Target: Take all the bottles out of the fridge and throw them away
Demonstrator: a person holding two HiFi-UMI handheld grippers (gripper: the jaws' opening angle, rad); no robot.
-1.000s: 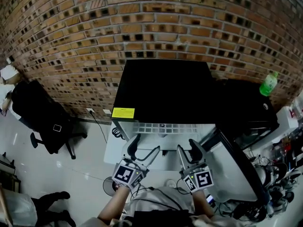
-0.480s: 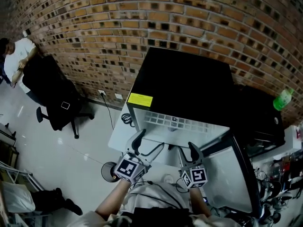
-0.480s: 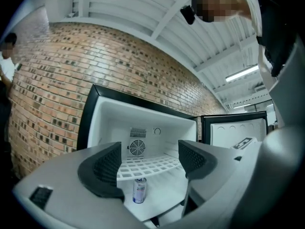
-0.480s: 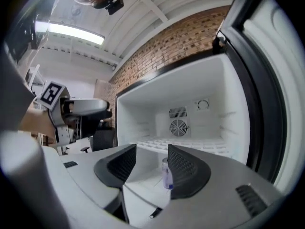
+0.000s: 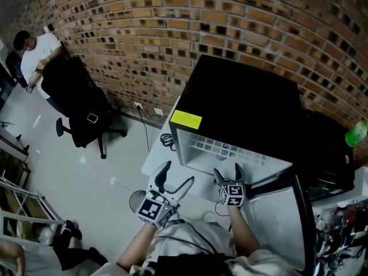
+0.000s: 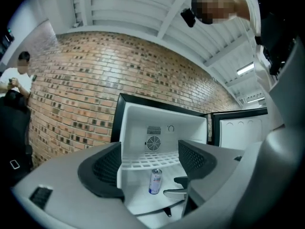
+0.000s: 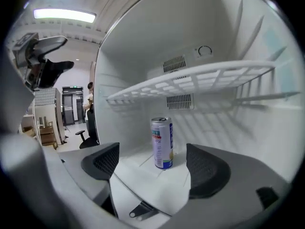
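The right gripper [image 7: 153, 171] is at the mouth of the open fridge [image 7: 138, 51]. Its jaws have just opened wide and grip nothing. The can [image 7: 162, 143] stands upright on the fridge floor just ahead of them (untouched), under the wire shelf [image 7: 190, 80]. The left gripper [image 6: 148, 165], spread and empty, hangs outside.

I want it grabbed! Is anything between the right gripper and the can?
Nothing visible. The can stands alone under the wire shelf, ahead of the right gripper, whose empty jaws have just been opening.

Bright ceiling strip lights [image 7: 64, 15]; fisheye-bent edges and dark vignetted corners.
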